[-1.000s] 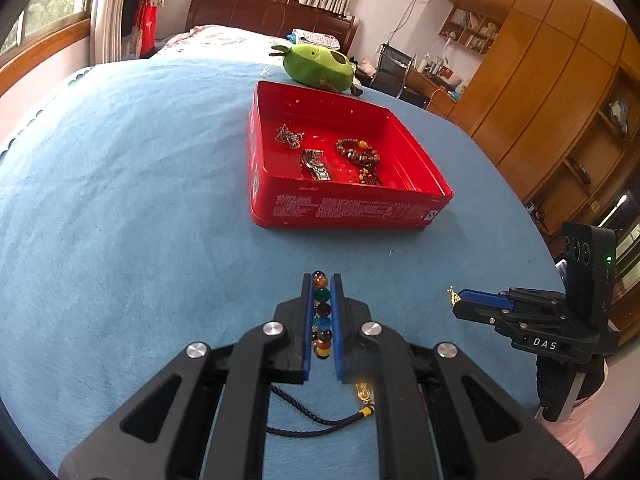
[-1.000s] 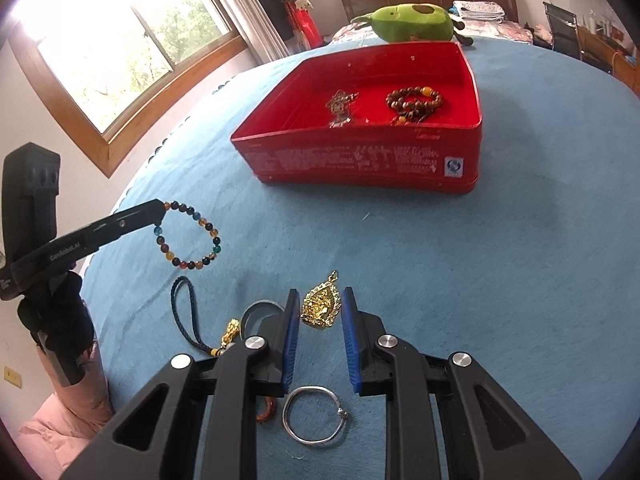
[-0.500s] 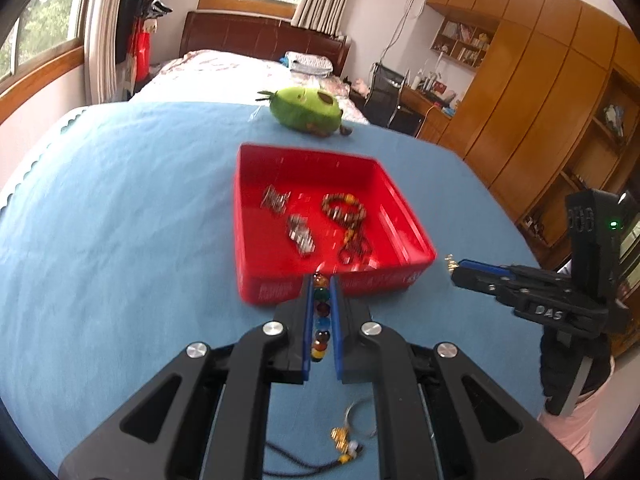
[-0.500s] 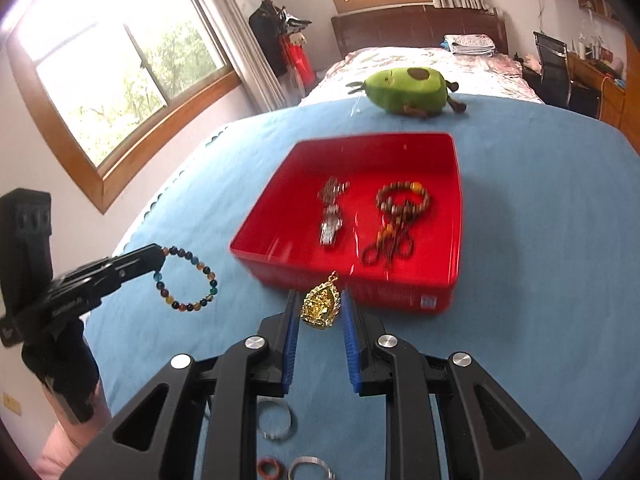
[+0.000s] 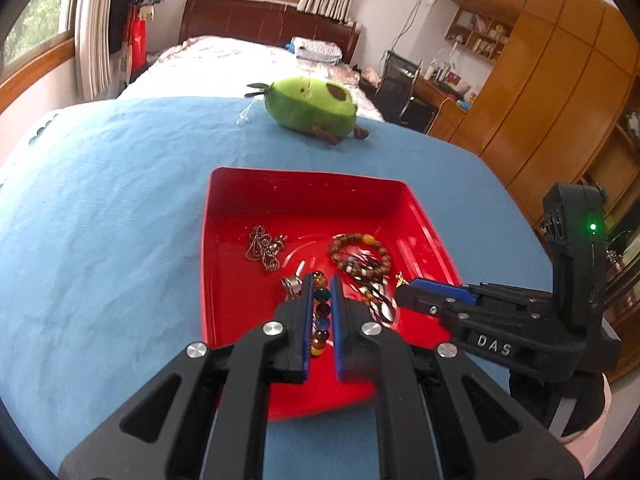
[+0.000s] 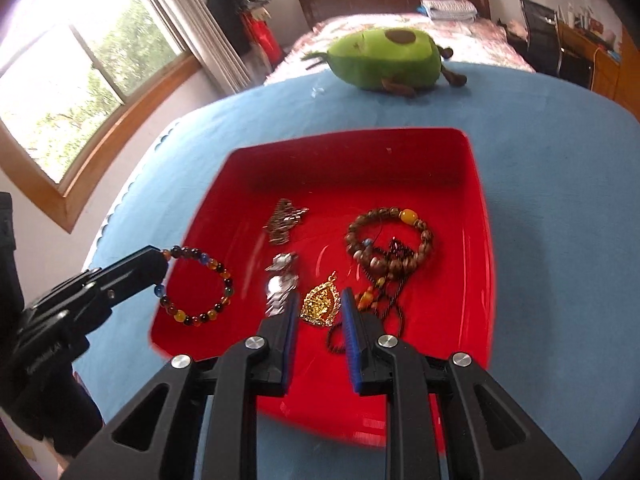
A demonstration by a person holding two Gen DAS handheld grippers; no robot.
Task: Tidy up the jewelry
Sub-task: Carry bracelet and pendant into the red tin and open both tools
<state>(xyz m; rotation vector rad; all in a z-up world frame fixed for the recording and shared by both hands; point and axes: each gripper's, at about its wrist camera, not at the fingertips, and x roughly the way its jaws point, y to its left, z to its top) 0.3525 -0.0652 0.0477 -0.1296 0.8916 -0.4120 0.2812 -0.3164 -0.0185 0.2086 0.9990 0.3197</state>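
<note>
Worktop (image 5: pixel 100 220): covered in blue cloth, carrying everything below.
Red tray (image 6: pixel 478 216): near the middle of the worktop, both grippers above its near half.
Avocado plush toy (image 6: pixel 384 60): on the cloth at 12 o'clock from the tray, well apart from it.
Left gripper (image 5: pixel 321 280): pressed together on a multicoloured bead bracelet (image 6: pixel 198 284), which hangs as a loop over the tray's 8 o'clock corner.
Right gripper (image 6: pixel 320 300): pinching a gold pendant (image 6: pixel 320 304) over the tray's near middle.
Brown bead bracelet (image 6: pixel 390 236): on the tray floor at 3 o'clock, with dark beaded cords trailing toward 6 o'clock.
Silver chain pieces (image 6: pixel 284 220): on the tray floor left of centre, a second silver piece (image 6: pixel 280 280) just nearer.
</note>
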